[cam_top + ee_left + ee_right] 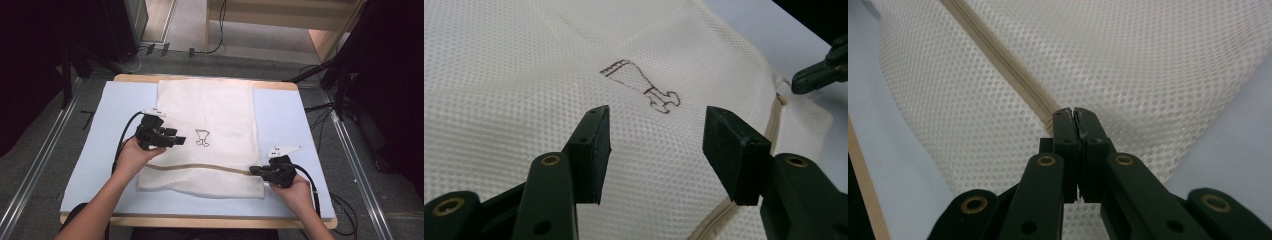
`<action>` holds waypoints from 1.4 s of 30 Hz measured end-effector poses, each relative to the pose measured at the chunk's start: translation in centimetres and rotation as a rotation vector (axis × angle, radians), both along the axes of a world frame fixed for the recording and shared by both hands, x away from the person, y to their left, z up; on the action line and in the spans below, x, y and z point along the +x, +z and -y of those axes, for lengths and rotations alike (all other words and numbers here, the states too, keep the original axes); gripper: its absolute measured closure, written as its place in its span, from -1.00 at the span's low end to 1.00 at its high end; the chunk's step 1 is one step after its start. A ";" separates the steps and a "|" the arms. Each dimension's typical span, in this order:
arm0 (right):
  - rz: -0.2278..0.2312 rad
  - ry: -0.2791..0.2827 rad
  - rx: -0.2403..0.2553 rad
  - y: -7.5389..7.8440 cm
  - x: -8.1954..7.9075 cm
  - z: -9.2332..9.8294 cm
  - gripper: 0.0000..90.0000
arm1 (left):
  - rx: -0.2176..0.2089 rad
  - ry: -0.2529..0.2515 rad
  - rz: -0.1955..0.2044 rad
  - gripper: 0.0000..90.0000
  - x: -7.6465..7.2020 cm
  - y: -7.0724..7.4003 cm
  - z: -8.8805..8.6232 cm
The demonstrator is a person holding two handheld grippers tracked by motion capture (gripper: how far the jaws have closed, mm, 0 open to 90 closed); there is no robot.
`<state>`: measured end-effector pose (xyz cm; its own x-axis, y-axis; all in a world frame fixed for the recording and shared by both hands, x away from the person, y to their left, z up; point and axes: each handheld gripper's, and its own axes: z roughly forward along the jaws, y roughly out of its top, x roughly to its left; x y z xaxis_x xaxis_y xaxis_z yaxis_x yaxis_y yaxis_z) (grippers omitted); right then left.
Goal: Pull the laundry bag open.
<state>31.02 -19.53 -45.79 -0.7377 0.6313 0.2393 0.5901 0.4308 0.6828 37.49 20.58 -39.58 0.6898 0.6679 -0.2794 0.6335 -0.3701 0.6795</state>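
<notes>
A white mesh bag [210, 115] lies flat on a pale blue mat [285, 120]. It bears a small brown printed mark [202, 138] and a beige zipper [200, 167] that runs across near its front end. My left gripper [180, 140] hovers over the bag's left part, just left of the mark. Its jaws stand open above the mesh [499, 75] with nothing between them, and the mark [639, 85] lies just beyond them. My right gripper [255, 171] is at the zipper's right end, shut on the zipper [998, 55] where it meets the jaws.
The mat covers a wooden table whose edge [200, 220] runs along the front. Bare mat lies left and right of the bag. Cables [320, 107] and dark stands sit on the floor beyond the table's right side. A metal rail [40, 155] runs along the left.
</notes>
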 end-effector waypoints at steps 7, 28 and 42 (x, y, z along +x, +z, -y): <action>-0.009 -0.025 -0.015 -0.1 0.3 0.9 1.00 | -0.021 -0.063 0.022 0.13 -0.9 0.1 2.1; 0.009 -0.033 -0.074 -1.4 0.3 0.7 1.00 | -0.047 -0.174 -0.024 0.40 -2.7 -0.7 9.0; 0.012 -0.019 -0.063 -1.5 0.4 0.9 1.00 | 0.013 -0.255 -0.038 0.51 -3.8 -2.4 14.4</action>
<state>31.44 -20.39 -47.29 -0.7281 0.6586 0.1900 0.5905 0.4619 0.6618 33.66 6.19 -41.99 0.8254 0.4775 -0.3011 0.5438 -0.5294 0.6512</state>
